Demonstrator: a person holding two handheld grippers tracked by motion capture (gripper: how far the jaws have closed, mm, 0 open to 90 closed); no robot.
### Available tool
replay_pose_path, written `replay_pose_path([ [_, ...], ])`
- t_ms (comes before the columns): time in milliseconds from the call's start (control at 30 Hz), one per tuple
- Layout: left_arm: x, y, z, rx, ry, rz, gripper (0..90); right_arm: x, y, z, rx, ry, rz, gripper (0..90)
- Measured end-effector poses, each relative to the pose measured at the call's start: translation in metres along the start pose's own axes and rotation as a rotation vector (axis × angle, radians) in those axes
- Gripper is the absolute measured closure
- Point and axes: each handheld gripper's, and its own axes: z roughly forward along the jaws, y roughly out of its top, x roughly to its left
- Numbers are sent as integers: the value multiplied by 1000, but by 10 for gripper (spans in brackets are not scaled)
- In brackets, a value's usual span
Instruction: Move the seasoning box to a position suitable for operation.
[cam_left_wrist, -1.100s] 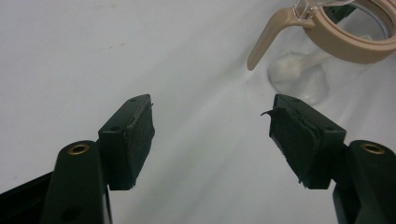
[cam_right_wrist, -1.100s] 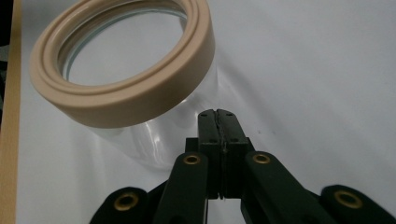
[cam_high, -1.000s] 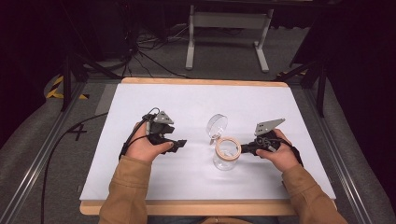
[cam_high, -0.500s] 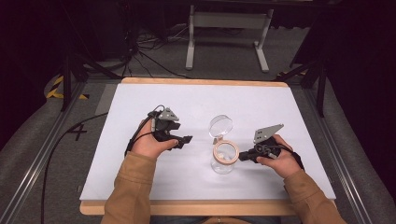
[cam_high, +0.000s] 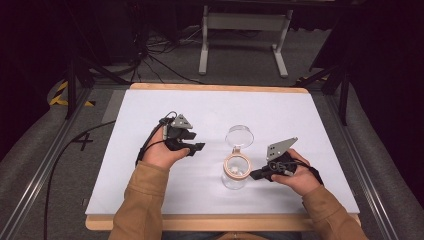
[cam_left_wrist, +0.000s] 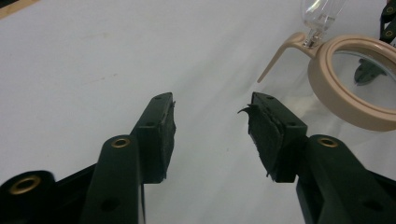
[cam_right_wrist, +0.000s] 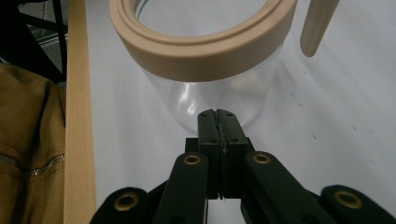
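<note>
A clear glass jar (cam_high: 234, 179) with a beige ring (cam_high: 238, 164) at its mouth stands near the table's middle. Its round clear lid (cam_high: 239, 136) is swung back behind it. My left gripper (cam_high: 197, 148) hovers left of the jar, apart from it. Its jaws have just been closing and stand open with nothing between them (cam_left_wrist: 212, 121); the beige ring (cam_left_wrist: 355, 105) lies beyond to the right. My right gripper (cam_high: 254, 175) is shut on nothing, its tip (cam_right_wrist: 218, 116) at the jar's glass wall (cam_right_wrist: 187, 93) below the beige ring (cam_right_wrist: 205, 51). Whether it touches the glass is unclear.
The white tabletop (cam_high: 280, 115) has a wooden front edge (cam_right_wrist: 77, 116) close to the jar. A beige clasp (cam_right_wrist: 317, 23) hangs off the ring. Dark floor with cables and a grey stand (cam_high: 245, 30) lies beyond the far edge.
The right hand has slid toward the near edge, bringing its tip low beside the jar. The left gripper's jaws look narrower than before; that hand has barely shifted.
</note>
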Motion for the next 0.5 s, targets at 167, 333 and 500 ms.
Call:
replay_pose_path([
  [167,-1,0,1,-4,-29,-11,585,0,0,0,-4,2,2,900],
  [333,-3,2,2,-32,-59,-30,735,0,1,-6,-15,-7,11,900],
  [500,-4,8,8,-62,-101,-34,898,1,-1,-20,-45,-53,32,900],
])
